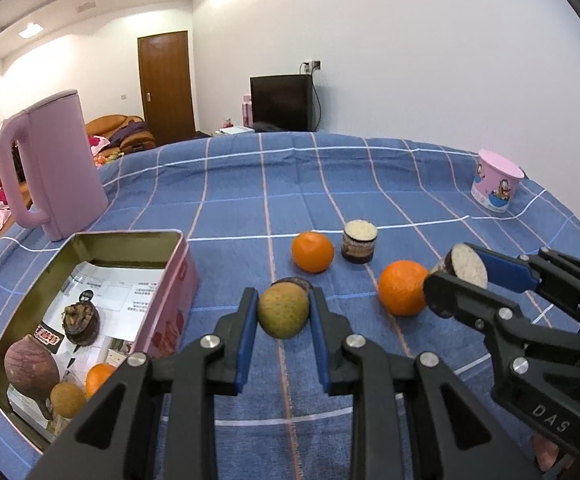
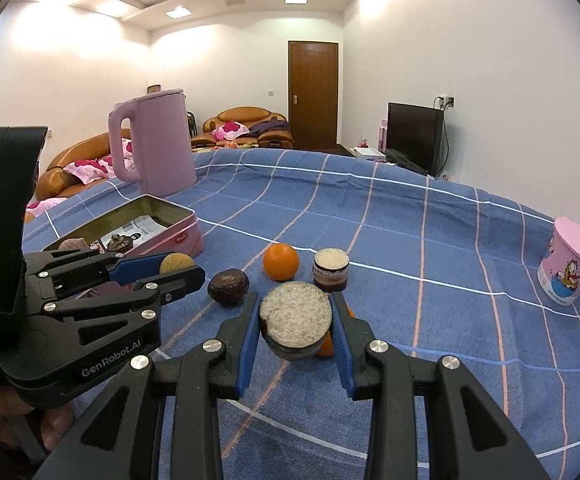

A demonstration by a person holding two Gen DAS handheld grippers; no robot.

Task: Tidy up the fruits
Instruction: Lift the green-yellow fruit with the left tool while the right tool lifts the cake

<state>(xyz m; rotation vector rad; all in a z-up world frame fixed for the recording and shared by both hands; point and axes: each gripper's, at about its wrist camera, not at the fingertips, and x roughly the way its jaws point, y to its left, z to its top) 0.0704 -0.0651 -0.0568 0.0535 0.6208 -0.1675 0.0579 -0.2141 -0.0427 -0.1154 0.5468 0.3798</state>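
Note:
My left gripper (image 1: 284, 314) is shut on a yellow-green round fruit (image 1: 283, 311), held just above the blue checked cloth beside the open pink tin (image 1: 170, 280). The tin holds a purple fruit (image 1: 30, 368), a dark fruit (image 1: 80, 320) and a small orange (image 1: 98, 376). My right gripper (image 2: 295, 320) is shut on a cut fruit half with white flesh (image 2: 295, 314). On the cloth lie two oranges (image 1: 312, 251) (image 1: 402, 288), another cut half (image 1: 359, 241) and a dark round fruit (image 2: 228, 281). The left gripper (image 2: 178, 269) also shows in the right wrist view.
A tall pink kettle (image 1: 56, 168) stands behind the tin at the table's left edge. A pink cartoon cup (image 1: 497, 186) sits far right near the edge. A sofa, a door and a dark screen lie beyond the table.

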